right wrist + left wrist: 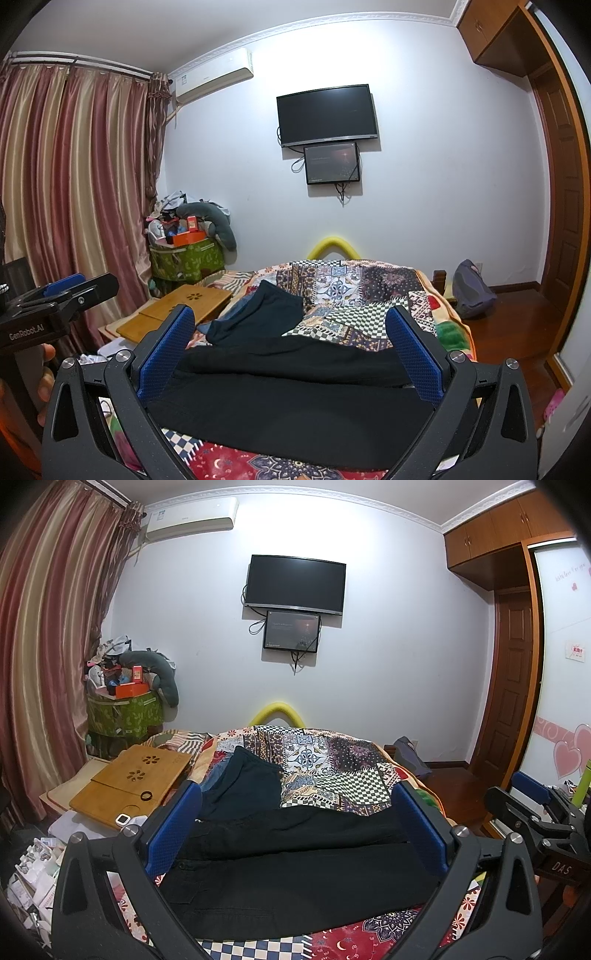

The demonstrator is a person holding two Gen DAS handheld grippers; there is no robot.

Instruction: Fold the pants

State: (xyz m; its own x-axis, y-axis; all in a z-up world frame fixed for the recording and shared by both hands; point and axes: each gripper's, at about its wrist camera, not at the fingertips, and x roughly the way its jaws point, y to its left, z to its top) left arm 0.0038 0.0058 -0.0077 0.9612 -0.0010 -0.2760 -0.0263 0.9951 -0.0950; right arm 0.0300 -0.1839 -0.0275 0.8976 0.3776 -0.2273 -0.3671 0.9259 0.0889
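Note:
Black pants point(295, 882) lie crosswise on the near end of the patchwork quilt point(332, 771), with one long band of cloth resting over another. My left gripper point(295, 790) stands open just above them, blue pads wide apart and nothing held. In the right wrist view the same pants point(295, 406) fill the foreground, and my right gripper point(290, 312) is open over them in the same way. Each gripper shows at the edge of the other's view: the right gripper point(517, 794) at the far right, the left gripper point(81, 286) at the far left with a hand point(44, 387) below it.
A dark teal garment point(243, 782) lies behind the pants, with blue denim point(232, 314) under it. A bamboo lap desk point(133, 782) sits at the bed's left, beside a cluttered green storage box point(122, 712). A grey bag point(472, 291) is on the wooden floor to the right.

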